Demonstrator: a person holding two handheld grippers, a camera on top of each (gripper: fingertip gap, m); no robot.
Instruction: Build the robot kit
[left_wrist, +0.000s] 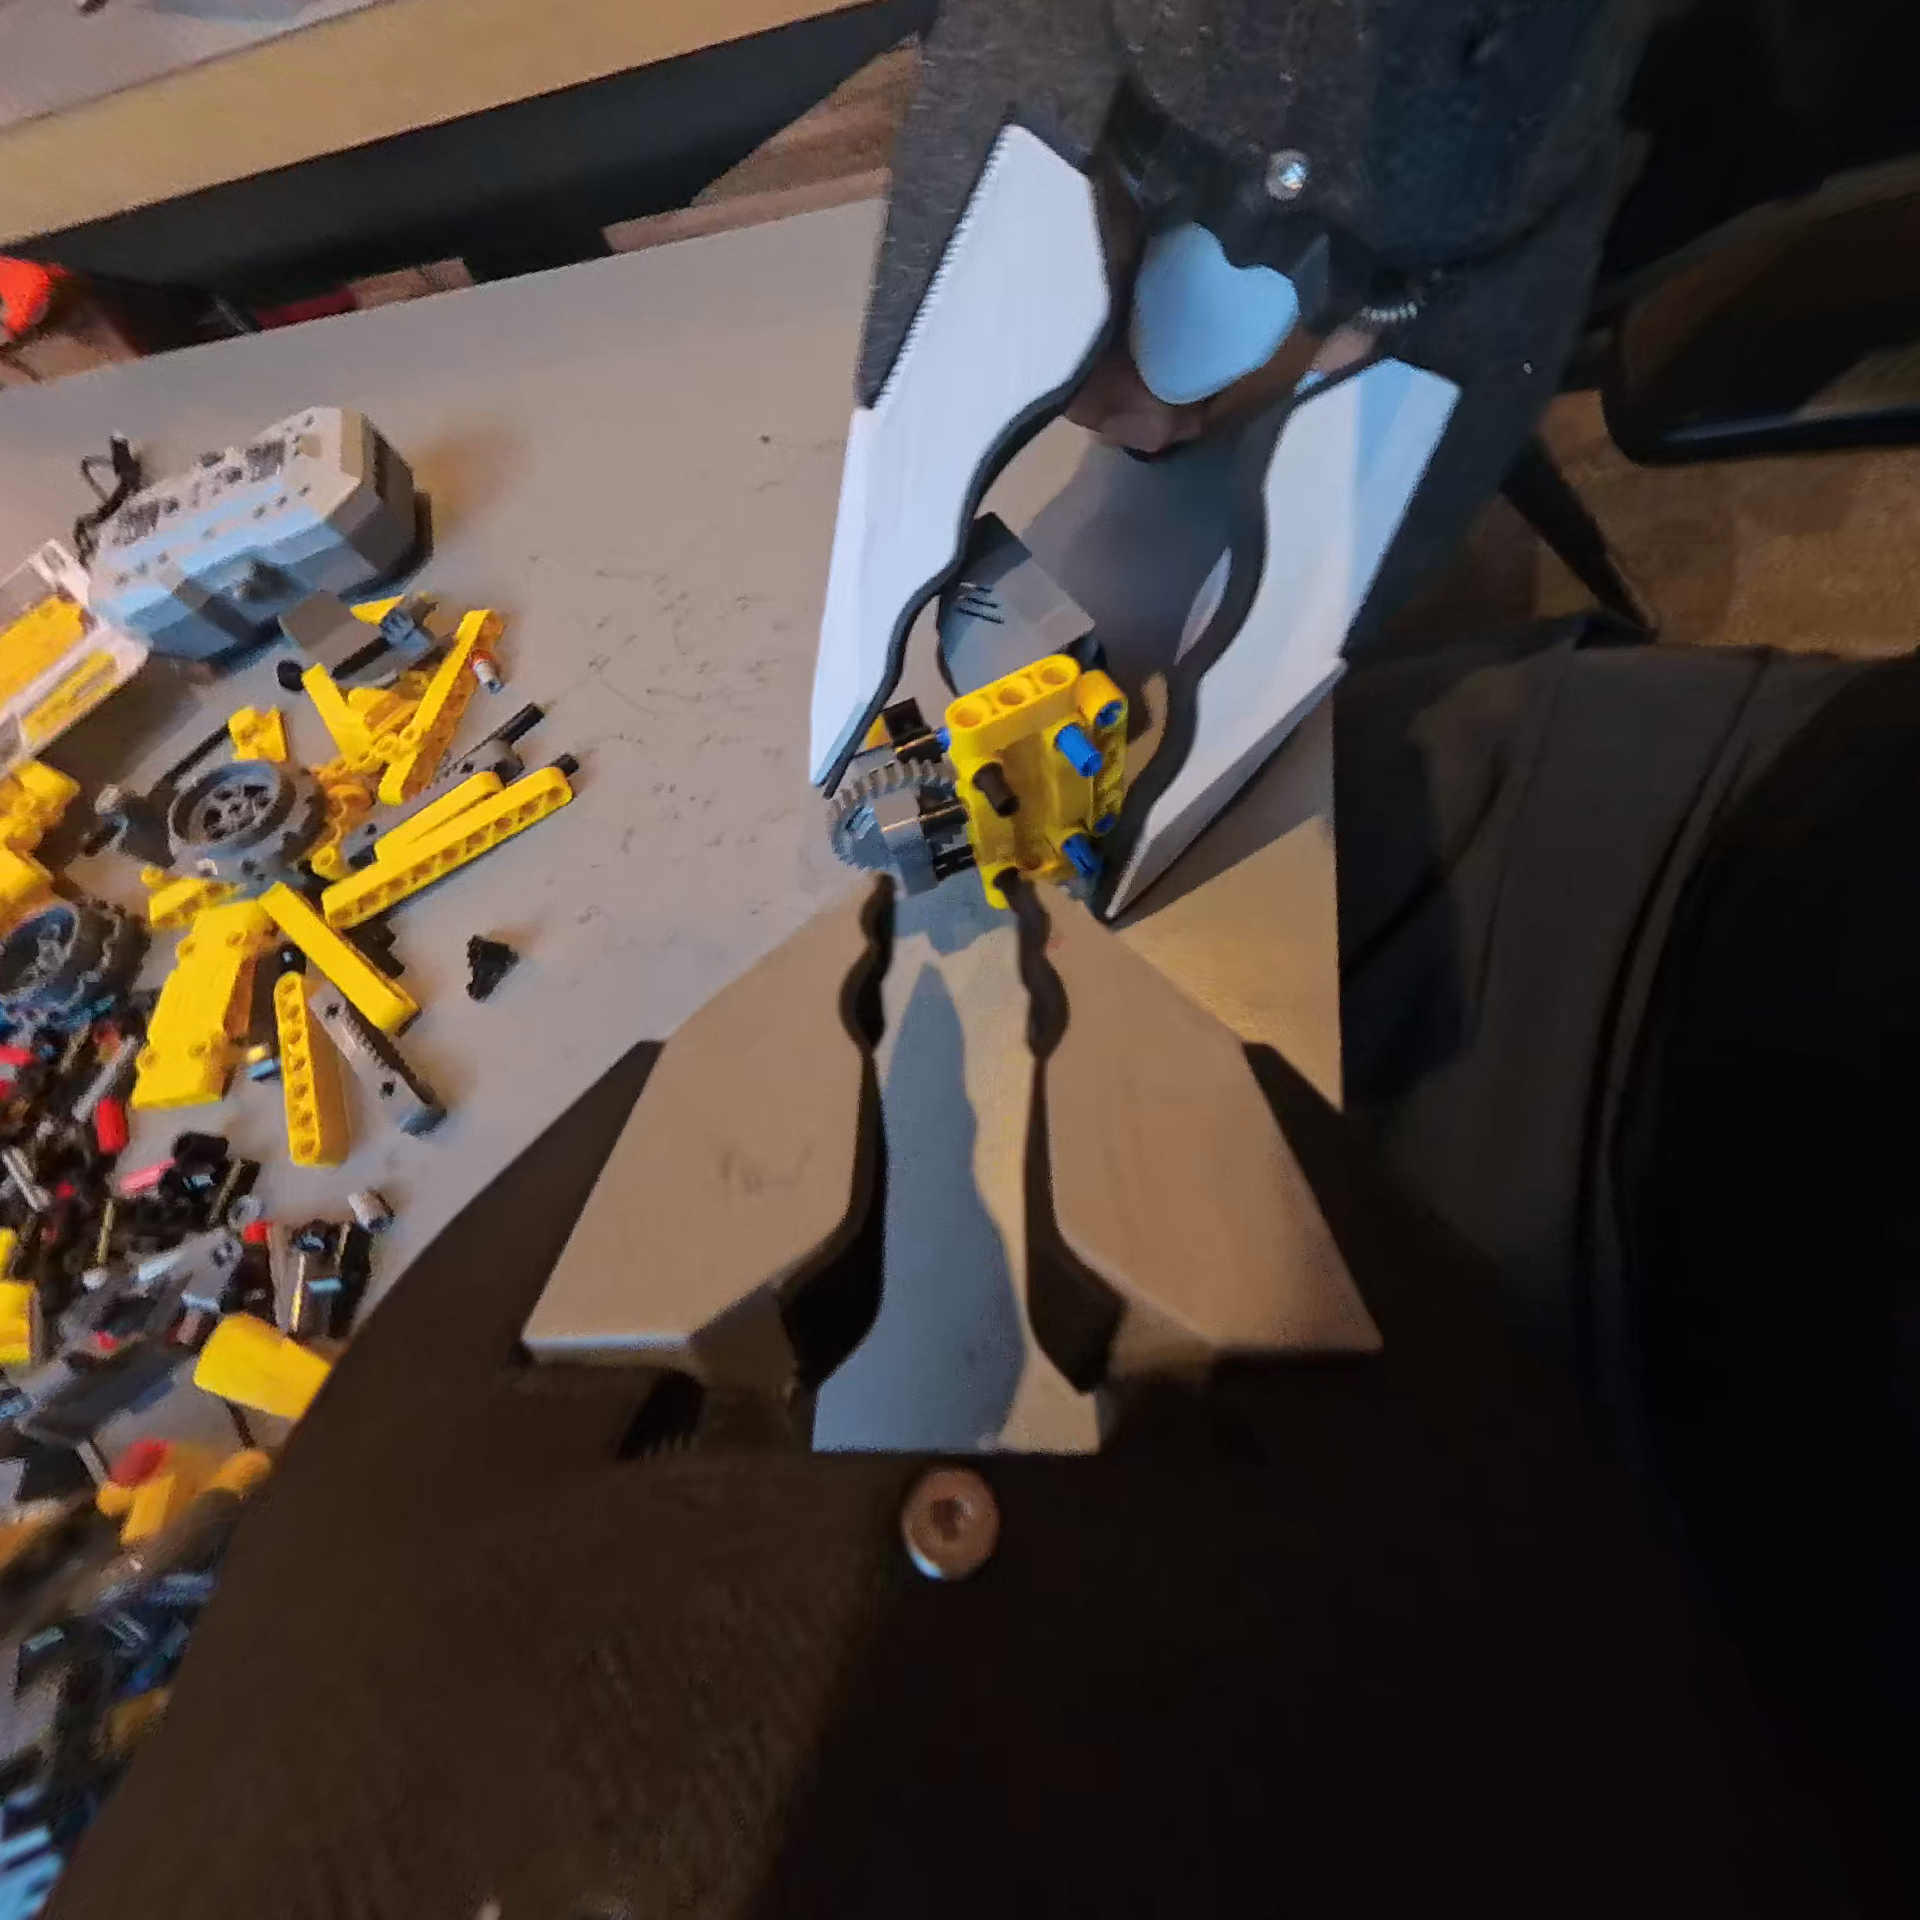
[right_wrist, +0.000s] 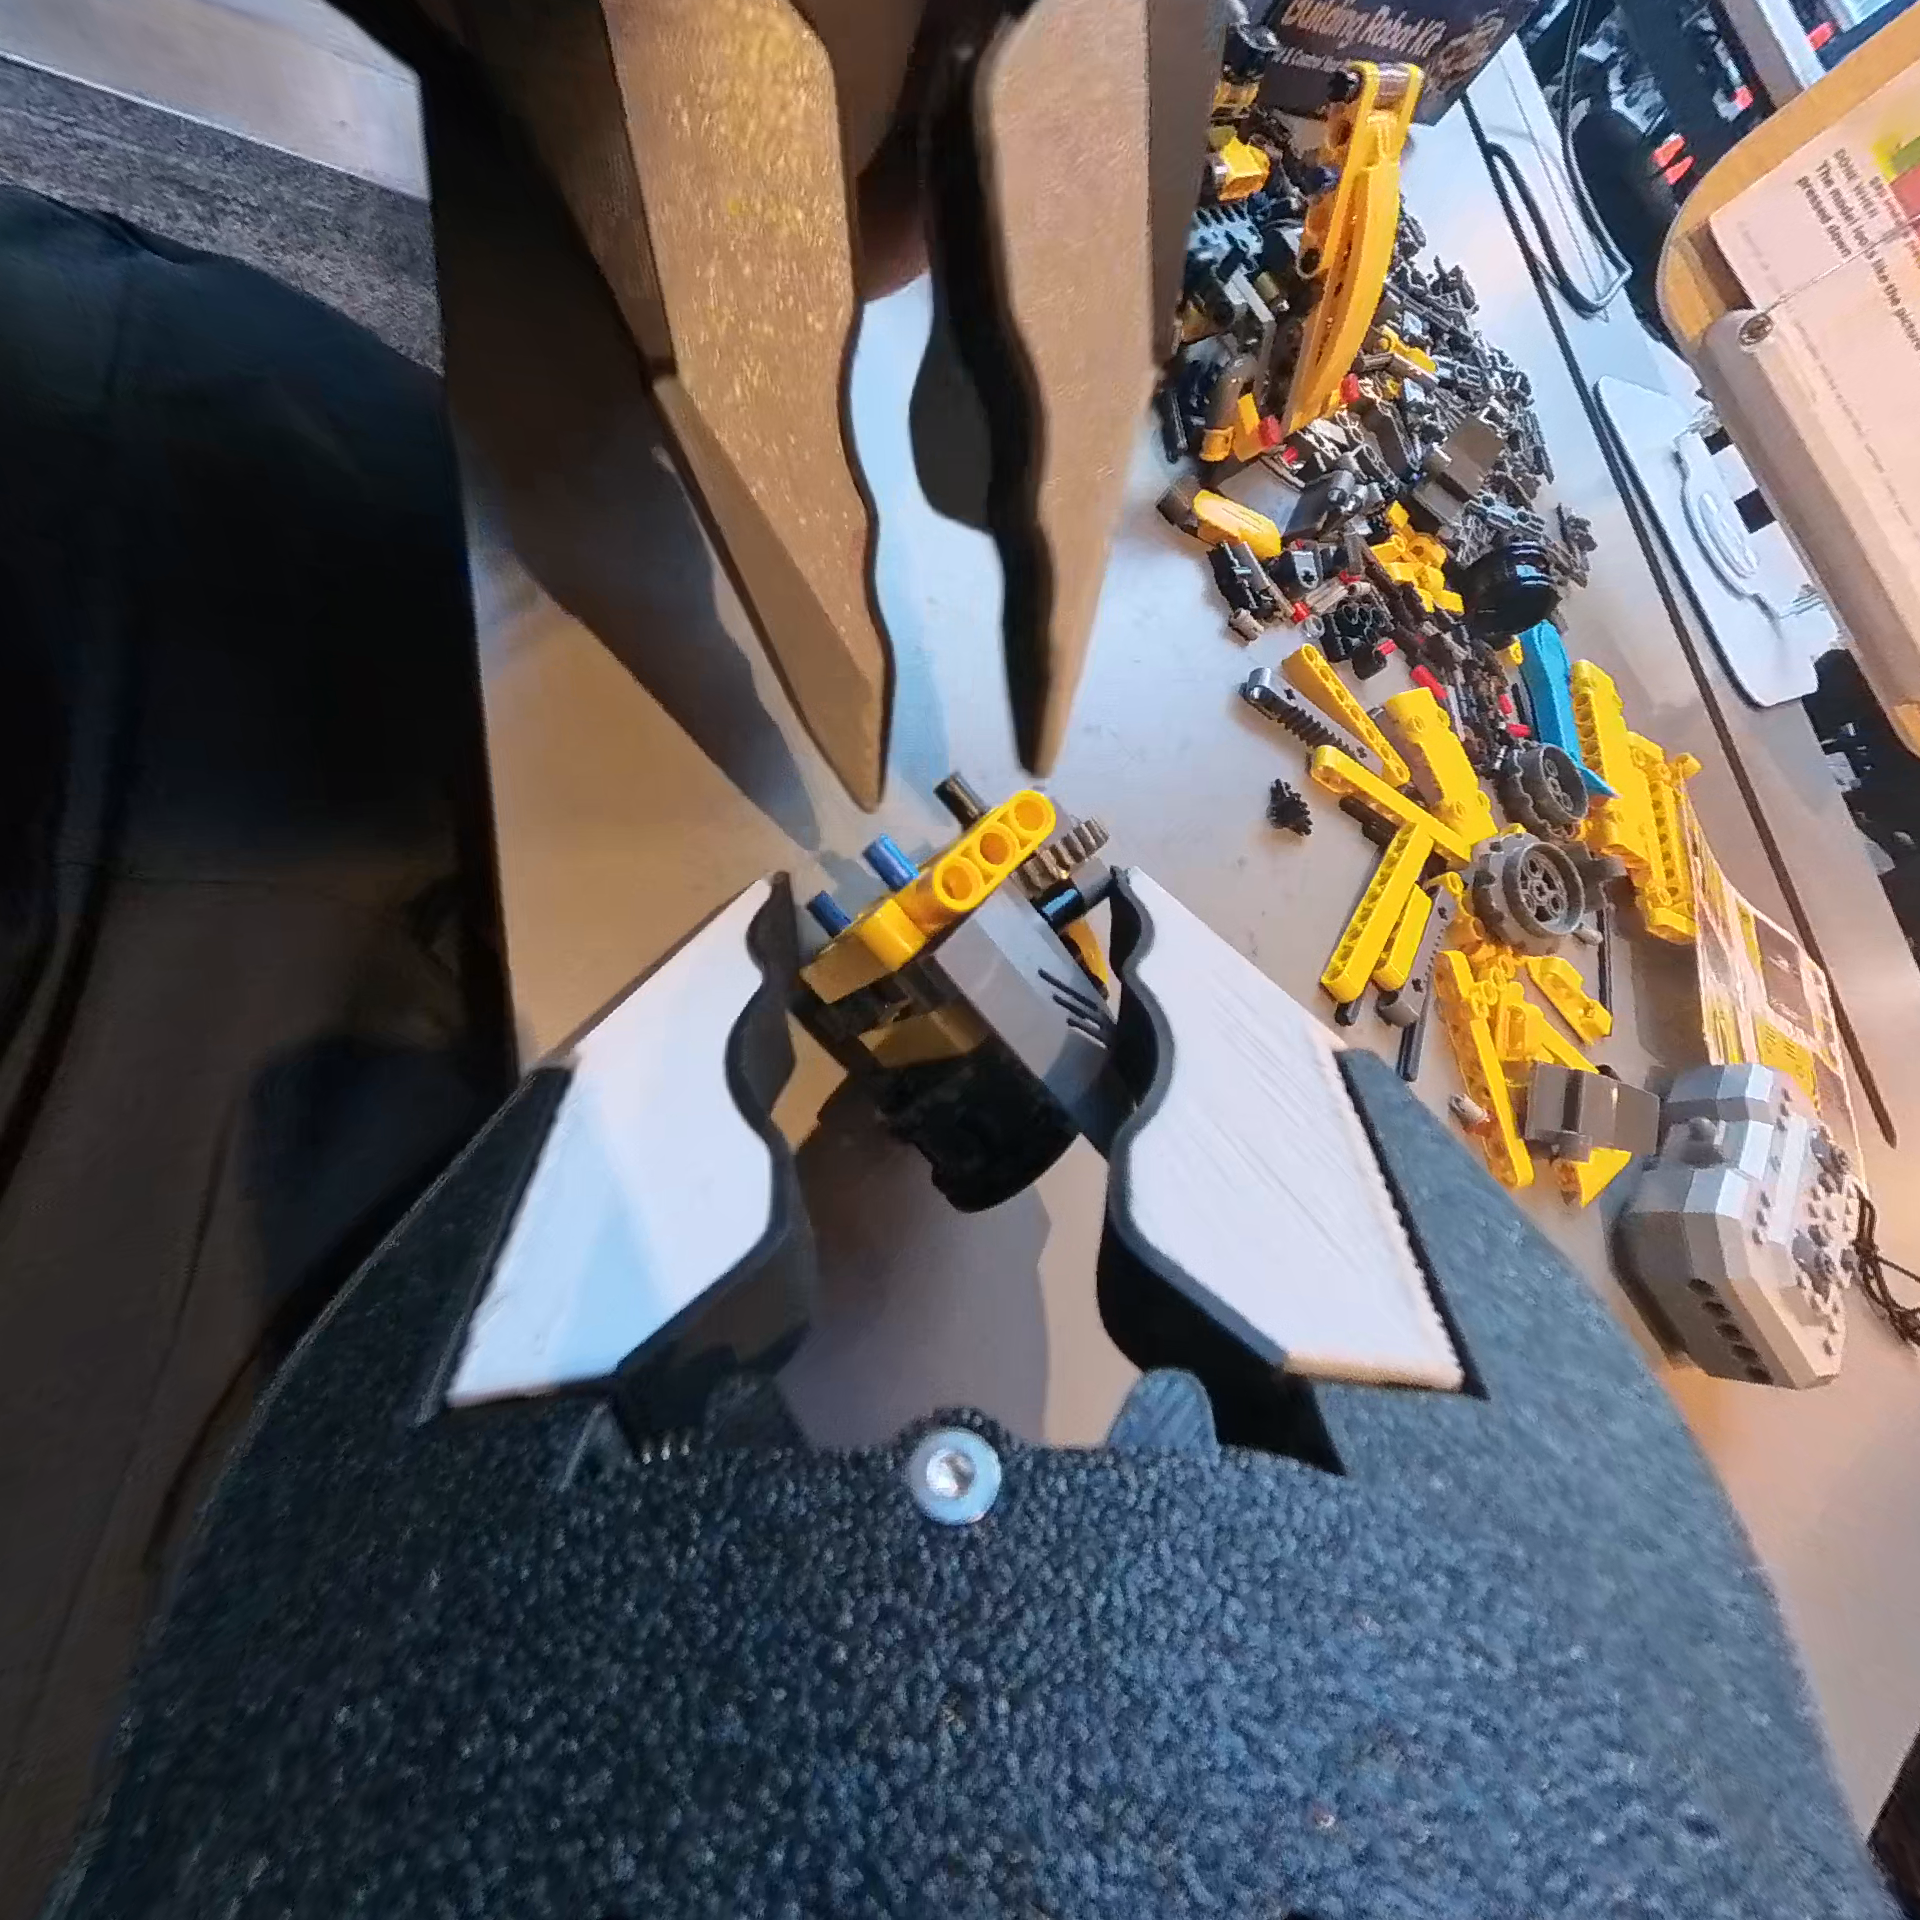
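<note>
My right gripper, with white fingers, is shut on a small assembly: a grey block with yellow holed beams, blue pins, a black pin and a grey gear. It holds this above the grey table. The left wrist view shows the same grasp, with the assembly and gear between the white fingers. My left gripper, with tan fingers, is open. Its tips stand just short of the assembly, on either side of the black pin, and do not grip it. It also shows in the right wrist view.
A pile of yellow beams, wheels and small dark parts lies left on the table, with a grey motor block behind it. A small black piece lies alone. A person's dark clothing is beyond the table edge. A booklet lies by the pile. My right tips are roughly 10 cm from the small black piece. It is also in sight in the right wrist view.
</note>
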